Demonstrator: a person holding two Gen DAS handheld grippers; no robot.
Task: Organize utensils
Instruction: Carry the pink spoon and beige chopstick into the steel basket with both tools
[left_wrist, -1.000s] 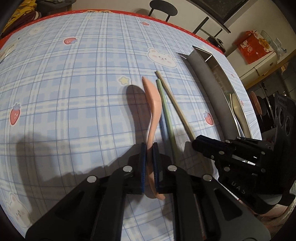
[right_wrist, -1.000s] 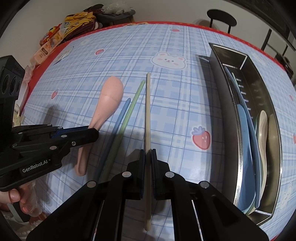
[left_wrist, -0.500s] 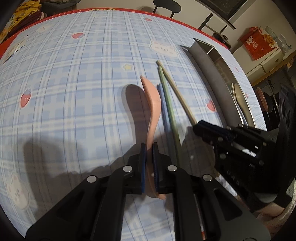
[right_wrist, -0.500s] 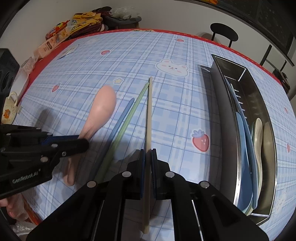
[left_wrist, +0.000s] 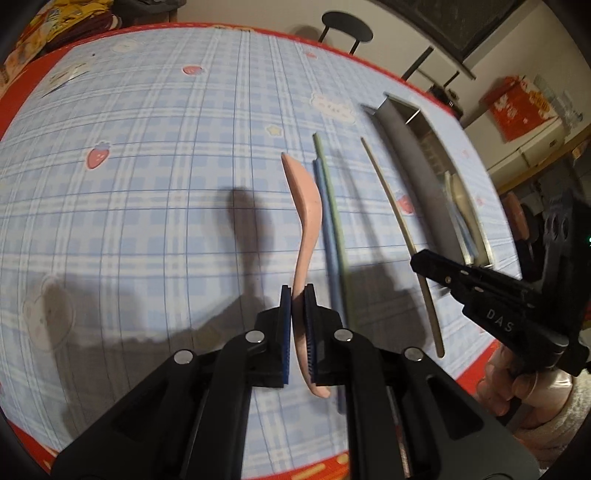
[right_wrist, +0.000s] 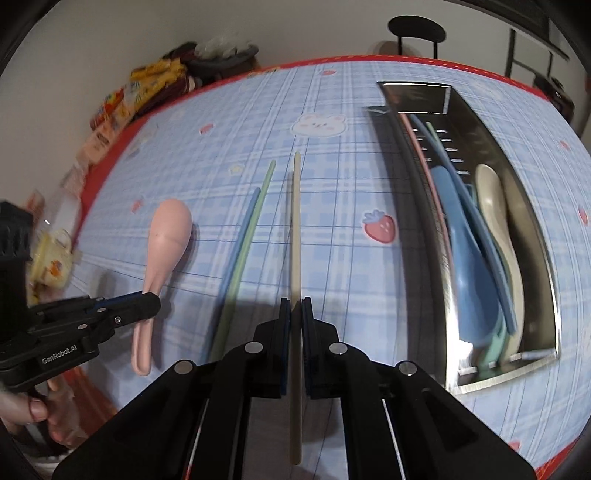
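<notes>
Pink plastic spoon (left_wrist: 304, 210) sits between the blue pads of the left gripper (left_wrist: 297, 295), clamped at mid-handle, bowl pointing away, held clear of the blue plaid tablecloth (left_wrist: 147, 184). Beige chopstick (right_wrist: 296, 236) is pinched in the right gripper (right_wrist: 294, 308), jaws nearly closed on it, shaft running straight ahead. Blue chopstick (right_wrist: 240, 240) and green chopstick (right_wrist: 255, 225) lie side by side on the cloth between the two grippers. Stainless steel tray (right_wrist: 535, 229) to the right holds blue and cream spoons.
</notes>
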